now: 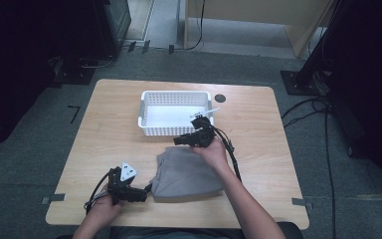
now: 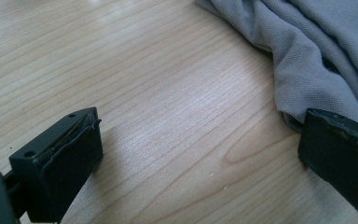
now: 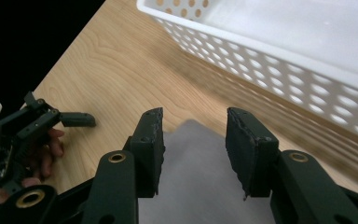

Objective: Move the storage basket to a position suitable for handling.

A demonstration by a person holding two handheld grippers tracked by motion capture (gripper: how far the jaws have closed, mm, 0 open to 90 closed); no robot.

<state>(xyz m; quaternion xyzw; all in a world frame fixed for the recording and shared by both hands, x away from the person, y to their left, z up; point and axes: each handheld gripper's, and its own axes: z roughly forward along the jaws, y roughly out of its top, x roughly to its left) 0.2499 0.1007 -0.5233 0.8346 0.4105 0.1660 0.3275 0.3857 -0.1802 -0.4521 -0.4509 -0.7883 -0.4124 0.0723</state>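
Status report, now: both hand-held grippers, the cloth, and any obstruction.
Left hand-held gripper open at cloth's edge. Right hand-held gripper open above cloth's far corner. Grey cloth folded on table, ungripped. White basket just beyond, nothing blocking.

A lab or recording room: a lone wooden desk (image 1: 129,99) stands on grey carpet (image 1: 35,144), with tape marks, trailing cables (image 1: 303,112) and dark equipment stands (image 1: 303,74) around the desk.

Grey knit cloth (image 1: 188,174), folded into a rough rectangle, lying flat on the wooden table (image 1: 258,129) just in front of the white perforated basket (image 1: 175,130). Near-left edge bunched into soft folds, far corner smooth.
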